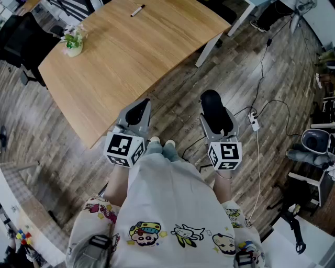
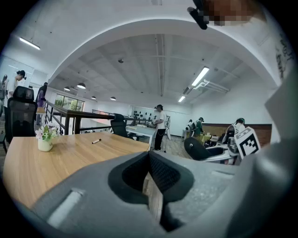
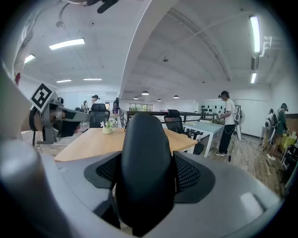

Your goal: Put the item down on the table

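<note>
In the head view, a person in a white cartoon-print shirt (image 1: 172, 209) stands on a grey plank floor (image 1: 251, 63) and holds both tools out in front. The left gripper (image 1: 140, 104) hangs just off the near edge of a light wooden table (image 1: 120, 57). The right gripper (image 1: 218, 118) is over the floor beside that table and carries a smooth black oval item (image 1: 212, 103), which is in the air and not on the tabletop. A small white pot of flowers (image 1: 74, 43) stands near the table's far left corner, and a dark marker pen (image 1: 137, 10) lies near its far edge. A white power strip (image 1: 254, 122) with a cable lies on the floor to the right. In the left gripper view, the two dark pads meet at their tips with nothing between them. The tabletop stretches ahead to the left, and the other gripper with its black load shows at the right. In the right gripper view, the jaws stand wide with both mesh pads (image 3: 187, 173) pressed against the sides of the black oval item, which rises upright between them and fills the gap. The table lies beyond it, and the left gripper shows at the left edge.
</note>
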Available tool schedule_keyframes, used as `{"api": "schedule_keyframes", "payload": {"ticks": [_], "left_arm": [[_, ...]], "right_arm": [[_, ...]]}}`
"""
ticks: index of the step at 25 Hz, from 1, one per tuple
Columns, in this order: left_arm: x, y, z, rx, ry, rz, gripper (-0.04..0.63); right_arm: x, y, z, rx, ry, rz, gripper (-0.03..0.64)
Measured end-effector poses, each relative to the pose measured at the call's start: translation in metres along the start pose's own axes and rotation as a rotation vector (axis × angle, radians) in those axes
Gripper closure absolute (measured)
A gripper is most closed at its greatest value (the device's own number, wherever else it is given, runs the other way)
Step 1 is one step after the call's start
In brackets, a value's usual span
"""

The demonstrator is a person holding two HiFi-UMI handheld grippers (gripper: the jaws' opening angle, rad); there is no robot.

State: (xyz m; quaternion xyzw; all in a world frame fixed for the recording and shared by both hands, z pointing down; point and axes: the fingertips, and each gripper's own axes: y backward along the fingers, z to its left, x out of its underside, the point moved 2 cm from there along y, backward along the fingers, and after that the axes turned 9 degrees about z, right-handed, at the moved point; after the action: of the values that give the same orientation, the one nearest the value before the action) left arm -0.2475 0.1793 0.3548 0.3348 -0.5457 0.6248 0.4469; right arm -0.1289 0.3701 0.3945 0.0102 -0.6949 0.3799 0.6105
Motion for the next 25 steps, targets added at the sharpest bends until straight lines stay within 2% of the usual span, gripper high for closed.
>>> {"api": "schedule_keyframes", "payload": {"ticks": [7, 15, 20, 25], "left_arm": [[-0.005, -0.001, -0.004, -0.006, -0.012, -0.013, 0.595], [-0.013, -0.004, -0.004, -0.019, -0.025, -0.013, 0.595], [-0.010, -0.038, 0.000, -0.032, -0.022, -0.011, 0.595], [-0.033, -0.080, 0.025, -0.022, -0.005, -0.024, 0.595]], "right_arm": [[-0.001, 0.007, -0.007, 0.005, -0.041, -0.041, 0.266], [0.000, 0.007, -0.009, -0.019, -0.088, -0.033, 0.265], [0.008, -0.021, -0.032, -0.040, -0.091, -0.023, 0.264], [-0.014, -0.064, -0.048, -0.051, -0.082, -0.015, 0.264]]}}
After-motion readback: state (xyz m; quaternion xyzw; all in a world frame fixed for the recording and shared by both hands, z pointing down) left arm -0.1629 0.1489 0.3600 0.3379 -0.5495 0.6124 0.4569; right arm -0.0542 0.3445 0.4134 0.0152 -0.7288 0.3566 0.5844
